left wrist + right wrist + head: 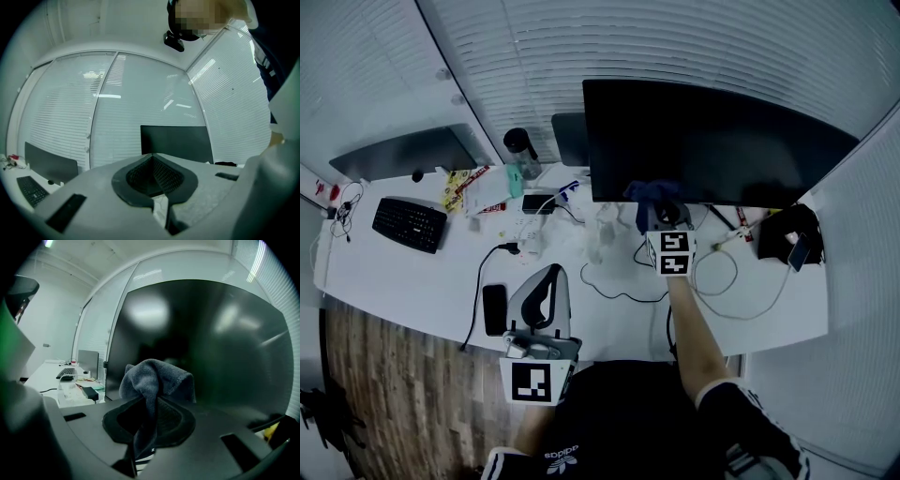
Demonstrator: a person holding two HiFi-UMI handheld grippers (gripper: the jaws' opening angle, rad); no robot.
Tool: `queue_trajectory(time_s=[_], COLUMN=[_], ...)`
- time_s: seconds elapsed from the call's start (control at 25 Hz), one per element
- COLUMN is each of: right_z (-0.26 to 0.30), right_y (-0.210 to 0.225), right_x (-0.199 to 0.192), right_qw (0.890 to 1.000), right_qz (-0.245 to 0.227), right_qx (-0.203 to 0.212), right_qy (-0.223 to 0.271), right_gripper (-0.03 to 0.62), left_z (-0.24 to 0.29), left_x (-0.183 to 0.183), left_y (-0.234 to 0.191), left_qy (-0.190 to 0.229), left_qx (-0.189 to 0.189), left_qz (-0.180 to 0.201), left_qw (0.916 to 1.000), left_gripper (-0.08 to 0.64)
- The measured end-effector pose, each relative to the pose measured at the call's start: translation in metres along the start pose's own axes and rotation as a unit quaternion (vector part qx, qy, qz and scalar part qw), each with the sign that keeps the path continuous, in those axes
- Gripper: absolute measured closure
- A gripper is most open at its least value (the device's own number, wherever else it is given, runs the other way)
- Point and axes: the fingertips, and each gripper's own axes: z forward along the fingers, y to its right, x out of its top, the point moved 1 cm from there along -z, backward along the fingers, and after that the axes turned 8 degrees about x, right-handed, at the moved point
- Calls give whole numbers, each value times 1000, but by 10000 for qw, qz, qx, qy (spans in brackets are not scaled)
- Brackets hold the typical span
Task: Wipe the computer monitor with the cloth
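Note:
The dark computer monitor (pixel 712 145) stands at the back of the white desk (pixel 412 281) and fills the right gripper view (pixel 211 343). My right gripper (pixel 654 208) is shut on a blue-grey cloth (pixel 649 194), which bunches above the jaws (pixel 157 378) just before the lower left part of the screen. My left gripper (pixel 546 292) hangs near the desk's front edge, jaws together with nothing between them (pixel 154 180), pointing toward the monitor (pixel 176 144) from a distance.
A black keyboard (pixel 410 224), a phone (pixel 494 308), a dark bottle (pixel 521 150), a power strip with cables (pixel 530 230) and packets (pixel 469 187) lie left of the monitor. A second screen (pixel 403 155) stands far left. Cables (pixel 722 277) and dark items (pixel 792 234) sit at right.

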Motion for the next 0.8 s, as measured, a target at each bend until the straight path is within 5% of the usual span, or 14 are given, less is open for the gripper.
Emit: queue_trajectory(time_s=[0.8], right_z=[57], right_y=[-124], right_x=[11], right_qw=[9953], right_qz=[-221], right_qx=[936], right_qy=[-149], right_gripper=[546], left_z=[-24], left_x=[-4], left_y=[-62], left_qy=[-22], left_qx=[396], left_qz=[5], left_qw=[9992], left_gripper=[557])
